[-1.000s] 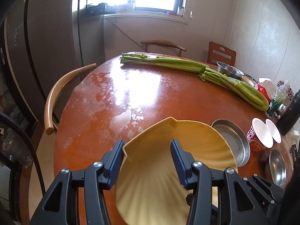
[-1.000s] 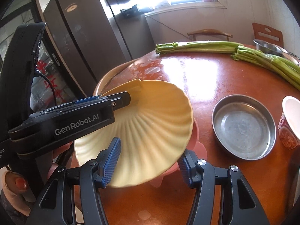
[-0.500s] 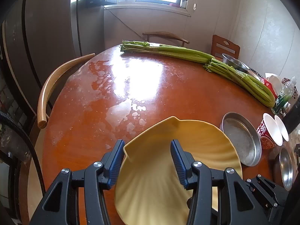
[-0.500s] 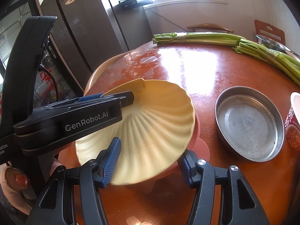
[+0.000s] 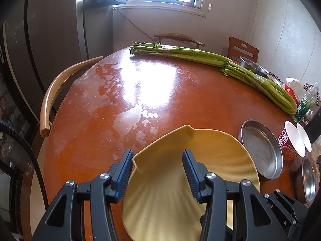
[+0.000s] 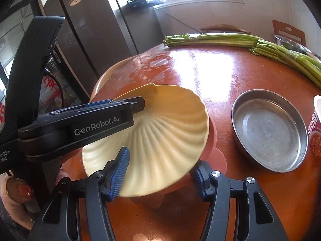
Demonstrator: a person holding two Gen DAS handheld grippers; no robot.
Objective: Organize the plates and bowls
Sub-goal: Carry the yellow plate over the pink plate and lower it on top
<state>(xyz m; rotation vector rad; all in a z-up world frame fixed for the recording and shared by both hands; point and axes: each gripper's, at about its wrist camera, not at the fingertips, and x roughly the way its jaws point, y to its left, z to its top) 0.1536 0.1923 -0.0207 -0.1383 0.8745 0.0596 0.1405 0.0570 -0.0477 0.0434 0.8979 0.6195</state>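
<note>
Near the table's front edge, the left gripper [image 6: 128,105] clamps the left rim of the yellow shell plate [image 6: 160,136], tilted over a pink dish [image 6: 215,150], while the right gripper [image 6: 160,172] straddles both dishes' near edge, grip unclear.

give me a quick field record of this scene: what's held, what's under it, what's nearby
held: yellow shell plate
left gripper: shut on the plate's rim
right gripper: jaws either side of the plate's near edge, grip unclear
under plate: pink dish
right of plate: empty metal pan
far side: celery
surface: round brown table
</note>
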